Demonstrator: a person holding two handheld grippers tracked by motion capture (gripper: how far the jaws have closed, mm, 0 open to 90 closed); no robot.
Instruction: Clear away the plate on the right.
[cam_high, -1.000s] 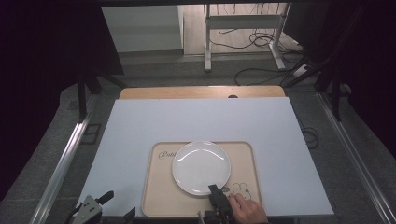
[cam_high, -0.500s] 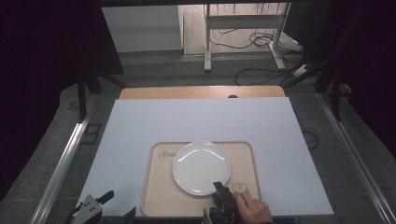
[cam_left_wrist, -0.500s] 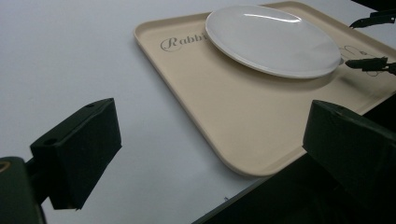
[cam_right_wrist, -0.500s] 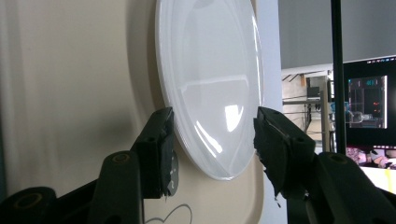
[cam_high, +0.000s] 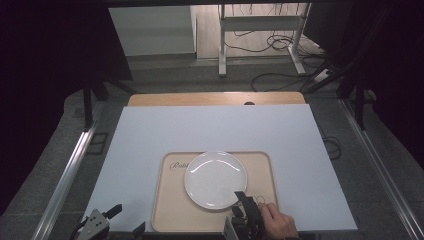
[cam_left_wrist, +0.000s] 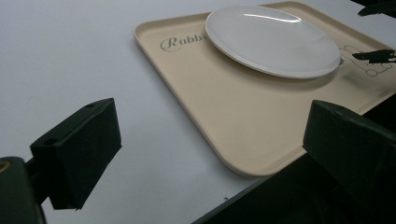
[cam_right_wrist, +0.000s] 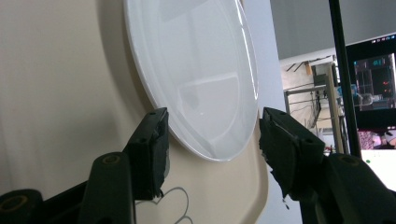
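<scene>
A white plate (cam_high: 215, 179) lies flat on a beige tray (cam_high: 167, 215) with a printed word and a rabbit drawing. My right gripper (cam_high: 240, 204) is at the plate's near right rim, held by a hand (cam_high: 277, 225). In the right gripper view the rim of the plate (cam_right_wrist: 196, 79) sits between the jaws of this gripper (cam_right_wrist: 212, 133). The jaws have just been opening and the pads stand off the rim. My left gripper (cam_high: 126, 219) rests open by the tray's near left corner, nothing between its jaws (cam_left_wrist: 210, 140). It looks across the tray (cam_left_wrist: 243, 116) at the plate (cam_left_wrist: 271, 39) and the right gripper (cam_left_wrist: 373, 31).
The tray lies on a white sheet (cam_high: 215, 130) that covers a wooden table (cam_high: 215, 98). Metal rails (cam_high: 65, 175) run along both sides. Cables (cam_high: 270, 75) and a stand's legs (cam_high: 222, 55) are on the floor beyond the table.
The right gripper's jaws have spread apart at the plate's rim and the hand has shifted slightly to the right. The plate and the left gripper have stayed put.
</scene>
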